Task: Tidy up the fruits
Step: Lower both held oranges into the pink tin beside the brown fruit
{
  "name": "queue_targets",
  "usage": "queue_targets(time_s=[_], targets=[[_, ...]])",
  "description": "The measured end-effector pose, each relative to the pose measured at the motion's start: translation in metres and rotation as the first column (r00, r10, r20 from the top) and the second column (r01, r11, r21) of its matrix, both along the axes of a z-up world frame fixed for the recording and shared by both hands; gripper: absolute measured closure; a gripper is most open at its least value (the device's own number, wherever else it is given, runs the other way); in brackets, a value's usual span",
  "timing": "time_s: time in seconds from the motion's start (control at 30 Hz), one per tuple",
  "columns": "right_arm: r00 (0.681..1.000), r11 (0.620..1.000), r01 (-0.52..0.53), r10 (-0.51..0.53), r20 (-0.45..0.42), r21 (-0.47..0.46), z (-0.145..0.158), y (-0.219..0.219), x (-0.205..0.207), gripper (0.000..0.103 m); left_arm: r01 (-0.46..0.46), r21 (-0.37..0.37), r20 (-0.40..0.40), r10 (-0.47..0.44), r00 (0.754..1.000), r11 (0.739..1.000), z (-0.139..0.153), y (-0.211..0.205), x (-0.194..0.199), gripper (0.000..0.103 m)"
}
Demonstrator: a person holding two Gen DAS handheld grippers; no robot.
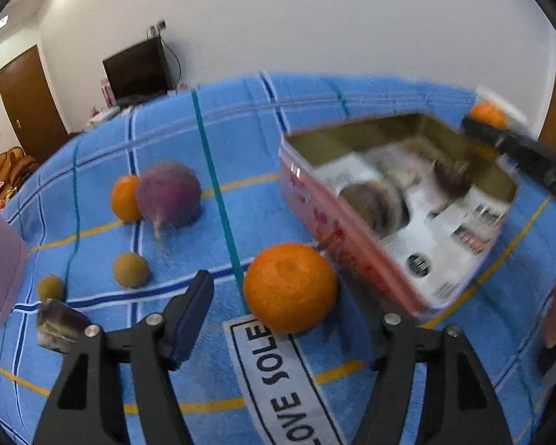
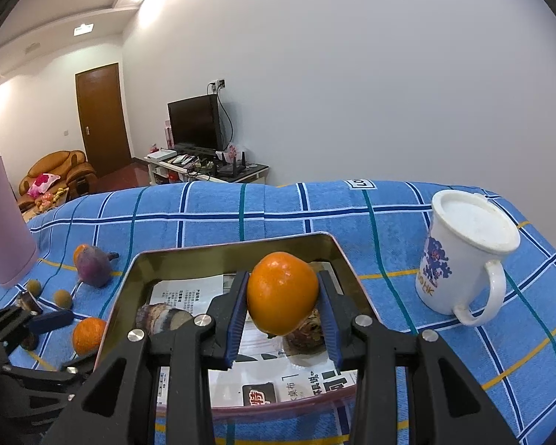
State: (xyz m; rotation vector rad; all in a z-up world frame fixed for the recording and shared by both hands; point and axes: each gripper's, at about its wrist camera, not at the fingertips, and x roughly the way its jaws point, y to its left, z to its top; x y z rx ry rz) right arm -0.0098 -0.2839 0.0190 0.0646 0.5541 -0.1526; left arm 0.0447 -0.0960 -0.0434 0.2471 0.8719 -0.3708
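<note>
Over the paper-lined tin (image 2: 137, 270): right gripper (image 2: 282, 324) clamping a firm, smooth orange (image 2: 281, 298) at its widest sides; left gripper (image 1: 285, 319) gaping, straddling another orange (image 1: 291, 287) beside it.

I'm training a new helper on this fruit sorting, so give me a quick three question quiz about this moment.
1. True or false: the right gripper grips an orange over the tin.
2. What stands right of the tin? A) mug B) bottle C) bowl
3. Fill in: the orange near the left gripper lies ____ the tin.

Key: 1 true; 2 A, the mug; 3 outside, on the blue cloth.
</note>
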Motion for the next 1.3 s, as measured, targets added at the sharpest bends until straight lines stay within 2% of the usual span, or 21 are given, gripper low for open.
queue_targets(time_s=[0.03,0.07,0.23,0.37,0.5,0.57,0.63,0.83,1.03,1.23,1.3], targets=[[1.0,1.0,0.001,-0.001,0.0,0.001,0.0,0.0,0.0,0.065,-0.002,-0.015,-0.016,0.001,1.0,1.0,-0.002,0.0,0.004,0.04],[1.0,1.0,0.002,-0.002,0.0,0.004,0.0,-0.001,0.0,0.065,0.008,-0.047,-0.019,-0.009,1.0,0.999,0.0,0.0,0.006,0.054],[1.0,1.0,0.006,-0.006,0.0,0.016,0.0,-0.002,0.0,0.065,0.011,-0.047,-0.007,-0.011,1.0,0.999,0.0,-0.002,0.008,0.055],[1.0,1.0,0.005,-0.006,0.013,0.016,0.002,-0.002,-0.002,0.065,-0.055,-0.164,0.081,0.069,0.994,0.985,0.025,0.018,0.0,0.055],[1.0,1.0,0.011,-0.011,0.022,0.013,0.003,-0.004,-0.003,0.065,-0.033,-0.251,0.203,0.086,0.975,0.967,0.058,0.021,-0.013,0.055],[1.0,1.0,0.016,-0.016,0.021,0.008,0.003,-0.005,-0.003,0.065,0.007,-0.253,0.251,0.058,0.966,0.967,0.068,0.009,-0.018,0.055],[1.0,1.0,0.017,-0.017,0.024,0.002,0.004,-0.006,-0.002,0.065,0.039,-0.24,0.266,0.027,0.964,0.97,0.071,-0.005,-0.019,0.055],[0.999,1.0,0.017,-0.017,0.04,-0.007,0.006,-0.024,-0.001,0.065,0.08,-0.234,0.223,-0.027,0.974,0.969,0.057,-0.049,-0.016,0.055],[0.999,0.996,-0.051,0.051,0.006,0.067,-0.002,-0.048,0.008,0.065,0.074,-0.2,0.21,-0.031,0.977,0.977,0.045,-0.083,-0.012,0.055],[0.996,0.995,-0.087,0.088,-0.024,0.059,-0.009,-0.047,0.014,0.065,0.073,-0.18,0.195,-0.038,0.98,0.981,0.033,-0.092,-0.01,0.055],[0.995,0.993,-0.097,0.099,-0.032,0.073,-0.011,-0.047,0.017,0.065,0.069,-0.197,0.184,-0.032,0.982,0.978,0.033,-0.089,-0.008,0.055]])
